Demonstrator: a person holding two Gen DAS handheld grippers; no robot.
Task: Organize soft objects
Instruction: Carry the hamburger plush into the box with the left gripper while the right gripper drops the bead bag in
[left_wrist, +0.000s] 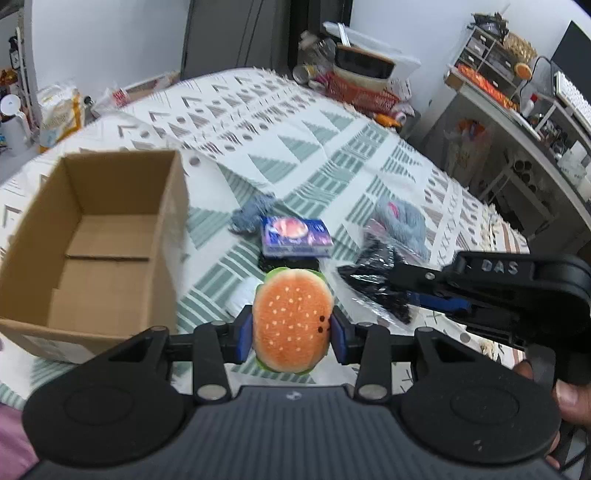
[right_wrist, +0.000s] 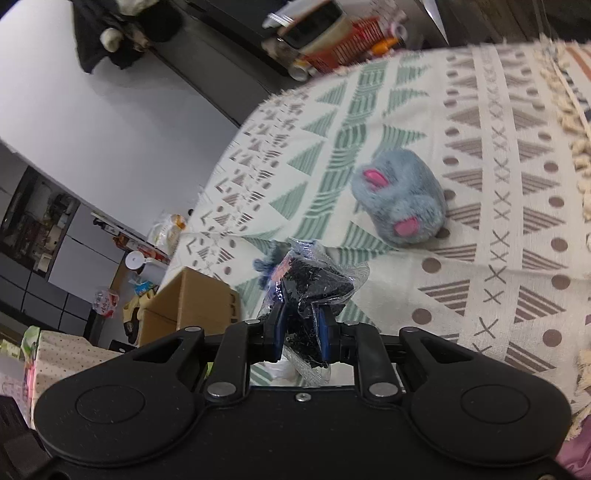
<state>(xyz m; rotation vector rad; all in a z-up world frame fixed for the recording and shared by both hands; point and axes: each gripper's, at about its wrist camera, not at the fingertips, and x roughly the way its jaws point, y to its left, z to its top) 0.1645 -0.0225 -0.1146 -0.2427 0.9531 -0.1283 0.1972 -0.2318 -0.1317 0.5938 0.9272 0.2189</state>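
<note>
Two grippers are both carrying loads toward the cardboard box (left_wrist: 92, 236).
Left gripper (left_wrist: 291, 328) is clamping the burger plush (left_wrist: 291, 321) just right of the box; right gripper (right_wrist: 301, 332) is pinching a clear bag of black bits (right_wrist: 314, 291). Judging next: swinging left, releasing over the box; grey plush (right_wrist: 400, 199) is waiting far right.

Plush burger (left_wrist: 293, 320), matt cardboard box (left_wrist: 110, 206), glossy crinkled plastic bag (right_wrist: 314, 291), woven tablecloth (right_wrist: 480, 184).

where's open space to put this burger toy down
Inside the cardboard box: its floor shows bare. Open patterned cloth lies beyond the blue packet. It is crowded between the packet, plastic bag and grey plush.
</note>
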